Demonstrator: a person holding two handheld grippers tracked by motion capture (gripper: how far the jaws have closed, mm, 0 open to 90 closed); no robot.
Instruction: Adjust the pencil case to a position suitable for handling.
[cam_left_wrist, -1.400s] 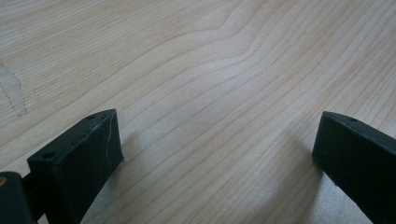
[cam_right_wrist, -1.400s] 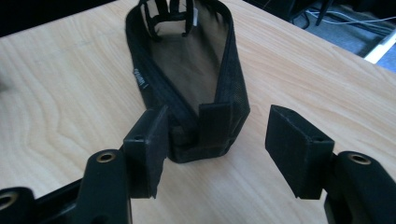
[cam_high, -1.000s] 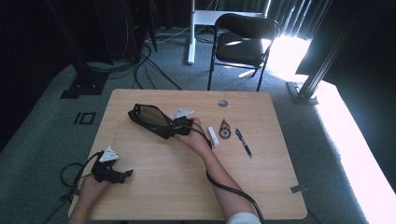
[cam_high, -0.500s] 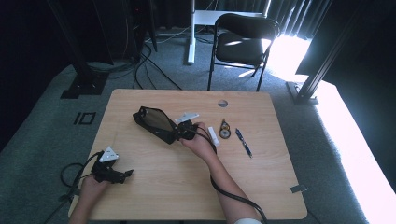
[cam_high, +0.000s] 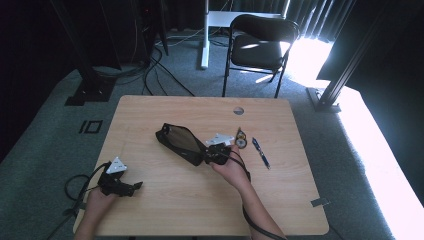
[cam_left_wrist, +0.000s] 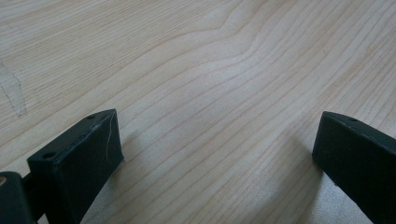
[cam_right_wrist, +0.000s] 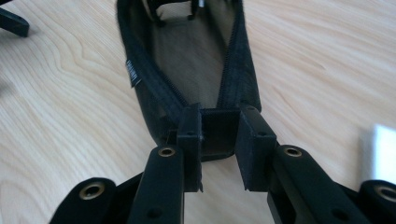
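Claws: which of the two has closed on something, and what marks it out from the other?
The right claw, shut on the end of the black pouch. The left claw stands wide open over bare table, with nothing between its jaws.

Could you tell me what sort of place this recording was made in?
Probably an office or lab room set up for recording. A light wooden table stands on grey carpet, a black folding chair sits behind it, and cables trail across the floor near dark equipment stands.

a lab-like recording room (dark curtains, grey carpet): floor cables (cam_high: 165, 70), metal stands (cam_high: 87, 85), folding chair (cam_high: 257, 47)
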